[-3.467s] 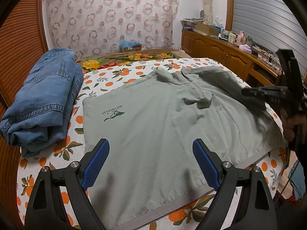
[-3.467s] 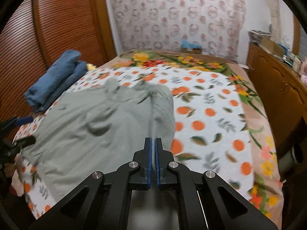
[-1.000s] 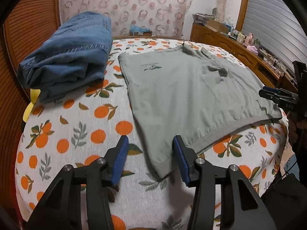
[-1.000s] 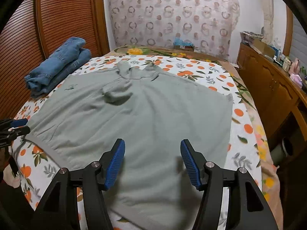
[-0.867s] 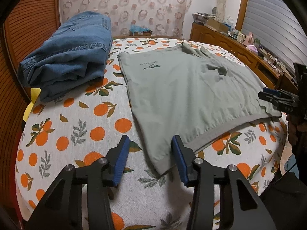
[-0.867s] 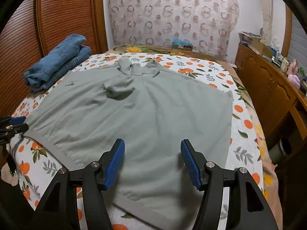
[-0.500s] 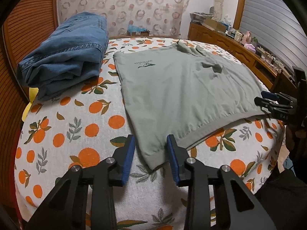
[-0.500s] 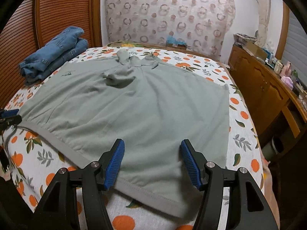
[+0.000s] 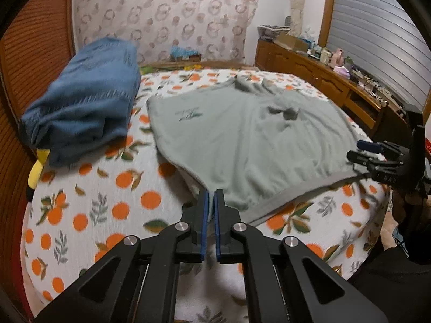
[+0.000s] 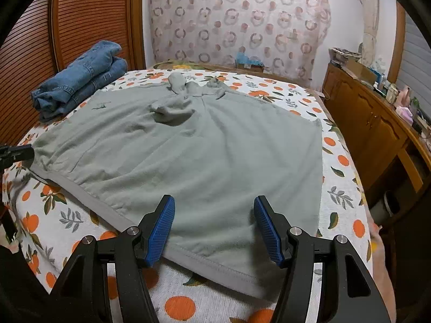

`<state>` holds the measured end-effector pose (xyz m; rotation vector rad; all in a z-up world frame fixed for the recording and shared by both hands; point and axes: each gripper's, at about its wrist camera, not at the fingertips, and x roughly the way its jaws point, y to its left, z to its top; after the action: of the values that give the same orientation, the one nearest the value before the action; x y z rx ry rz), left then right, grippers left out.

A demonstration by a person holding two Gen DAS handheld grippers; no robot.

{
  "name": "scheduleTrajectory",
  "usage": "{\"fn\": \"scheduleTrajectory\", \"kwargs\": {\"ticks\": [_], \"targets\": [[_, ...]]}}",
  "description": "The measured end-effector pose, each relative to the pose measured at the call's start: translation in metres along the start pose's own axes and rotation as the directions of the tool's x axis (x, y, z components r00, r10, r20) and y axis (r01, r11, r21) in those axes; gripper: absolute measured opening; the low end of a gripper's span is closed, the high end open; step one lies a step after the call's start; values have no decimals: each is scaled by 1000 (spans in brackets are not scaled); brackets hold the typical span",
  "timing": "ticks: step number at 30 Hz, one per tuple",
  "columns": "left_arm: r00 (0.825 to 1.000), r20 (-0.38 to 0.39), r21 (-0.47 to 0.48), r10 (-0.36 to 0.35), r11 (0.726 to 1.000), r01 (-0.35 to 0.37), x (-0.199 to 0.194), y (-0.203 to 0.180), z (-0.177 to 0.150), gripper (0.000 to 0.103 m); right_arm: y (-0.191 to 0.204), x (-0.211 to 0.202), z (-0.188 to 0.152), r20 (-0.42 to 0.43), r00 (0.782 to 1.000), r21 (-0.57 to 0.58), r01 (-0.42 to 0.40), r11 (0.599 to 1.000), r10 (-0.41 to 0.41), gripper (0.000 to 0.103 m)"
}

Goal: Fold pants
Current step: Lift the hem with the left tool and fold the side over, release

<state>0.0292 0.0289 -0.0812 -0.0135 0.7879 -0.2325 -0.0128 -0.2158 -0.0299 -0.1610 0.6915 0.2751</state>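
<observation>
Left tool (image 9: 210, 196) clenched on the pale green knit garment (image 9: 242, 145) corner; right tool (image 10: 212, 212), released, should pinch the opposite hem corner before lifting evenly

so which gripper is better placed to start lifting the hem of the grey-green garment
Left. The left gripper is shut on the hem corner of the grey-green garment, while the right gripper hovers open over the hem.

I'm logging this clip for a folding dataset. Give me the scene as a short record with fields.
surface: bed with orange-print sheet
garment: grey-green garment, spread flat
left gripper: jaws have just closed, shut on the garment's near hem corner
right gripper: open, over the hem, not gripping
other items: folded jeans at the far left of the bed
</observation>
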Motion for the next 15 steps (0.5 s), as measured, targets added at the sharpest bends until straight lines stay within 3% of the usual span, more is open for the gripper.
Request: {"fn": "scheduleTrajectory", "kwargs": {"ticks": [15], "targets": [[996, 23, 114, -89, 990, 86, 8, -54, 46, 5, -15, -24, -9, 44, 999, 39, 8, 999, -10, 63]]}}
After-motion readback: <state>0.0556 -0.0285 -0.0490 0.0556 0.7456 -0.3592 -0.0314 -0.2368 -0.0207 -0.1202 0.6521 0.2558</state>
